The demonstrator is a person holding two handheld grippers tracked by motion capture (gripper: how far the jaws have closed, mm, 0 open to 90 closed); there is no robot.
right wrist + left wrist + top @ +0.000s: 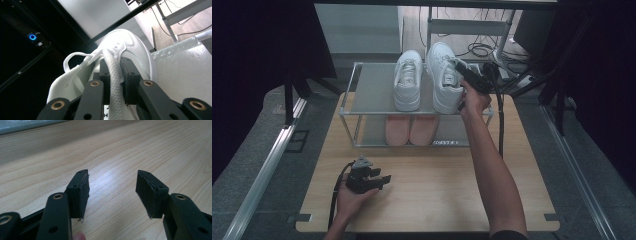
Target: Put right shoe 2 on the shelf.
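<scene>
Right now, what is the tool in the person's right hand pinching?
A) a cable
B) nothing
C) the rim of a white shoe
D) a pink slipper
C: in the right gripper view, the right tool has its jaws closed on the padded rim of the white shoe.

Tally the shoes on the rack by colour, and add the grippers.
White sneakers: 2, left one and right one, on the rack's top shelf
Pink shoes: 2, a pair on the lower shelf
Grippers: 2, left gripper and right gripper
Total: 6
</scene>
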